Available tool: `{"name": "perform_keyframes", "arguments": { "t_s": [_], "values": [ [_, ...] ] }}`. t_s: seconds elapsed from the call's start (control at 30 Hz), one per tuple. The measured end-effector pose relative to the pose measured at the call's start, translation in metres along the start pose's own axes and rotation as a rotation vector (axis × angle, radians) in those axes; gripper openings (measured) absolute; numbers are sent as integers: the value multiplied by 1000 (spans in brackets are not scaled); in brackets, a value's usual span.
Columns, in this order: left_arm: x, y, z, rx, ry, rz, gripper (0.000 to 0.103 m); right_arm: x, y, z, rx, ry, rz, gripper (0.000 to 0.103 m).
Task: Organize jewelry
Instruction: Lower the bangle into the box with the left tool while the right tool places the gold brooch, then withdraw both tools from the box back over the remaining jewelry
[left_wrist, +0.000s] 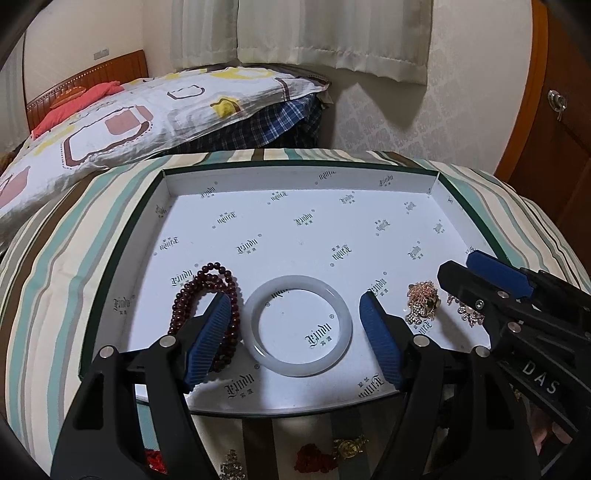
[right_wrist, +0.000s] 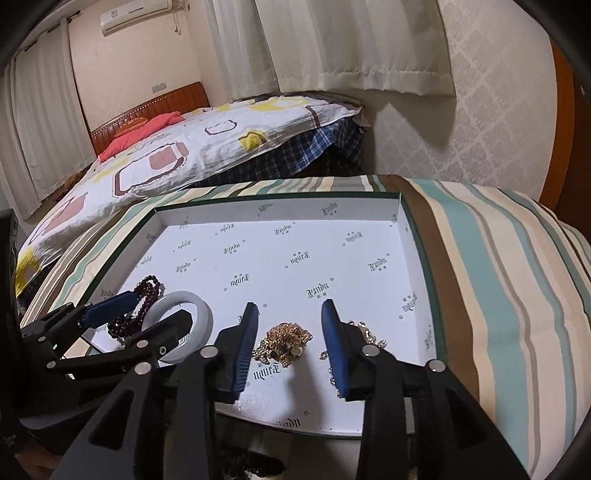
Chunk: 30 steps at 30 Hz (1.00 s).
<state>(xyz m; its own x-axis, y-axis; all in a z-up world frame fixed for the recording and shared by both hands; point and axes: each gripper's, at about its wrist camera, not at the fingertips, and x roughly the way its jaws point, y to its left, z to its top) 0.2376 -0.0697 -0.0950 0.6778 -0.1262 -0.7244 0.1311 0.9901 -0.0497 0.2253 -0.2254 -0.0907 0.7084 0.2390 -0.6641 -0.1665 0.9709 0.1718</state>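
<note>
White printed box lid serving as tray, set on striped cloth.

Along near edge of tray, left to right: dark red bead string, white bangle, gold chain cluster, second small gilt piece toward near right corner.

Left gripper spread wide, straddling bangle, pads clear of it; nothing held.

Right gripper parted, chain cluster lying between pads, no contact seen; judged released.

More pieces outside tray beyond near edge, on cloth: red item, gilt item.

Handling, judged: bangle rigid, smooth, likely slippery and brittle; best gripped across the band on one side, gently. Chain limp, tangle-prone, light; best pinched at densest clump. Beads flexible, apt to roll and drape.
</note>
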Motion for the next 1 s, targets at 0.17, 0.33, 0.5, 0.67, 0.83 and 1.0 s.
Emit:
{"name": "perform_keyframes", "arguments": {
  "t_s": [0.17, 0.33, 0.5, 0.67, 0.83, 1.0],
  "values": [
    [-10, 2, 2, -10, -27, 18, 78, -8, 1, 2, 1, -17, -6, 44],
    [-25, 4, 4, -24, -58, 21, 80, -20, 2, 2, -3, -40, -10, 50],
    [-47, 4, 0, -15, -105, 42, 82, -34, 7, -1, -12, -59, -15, 52],
    [-72, 7, -5, -13, -148, 61, 83, -52, 11, -8, -19, -75, -22, 53],
    [-94, 16, -19, -45, -168, 73, 83, -71, 10, -20, -16, -88, -32, 53],
    [-107, 27, -40, -78, -159, 95, 83, -84, 11, -38, -17, -90, -49, 53]
  ]
}}
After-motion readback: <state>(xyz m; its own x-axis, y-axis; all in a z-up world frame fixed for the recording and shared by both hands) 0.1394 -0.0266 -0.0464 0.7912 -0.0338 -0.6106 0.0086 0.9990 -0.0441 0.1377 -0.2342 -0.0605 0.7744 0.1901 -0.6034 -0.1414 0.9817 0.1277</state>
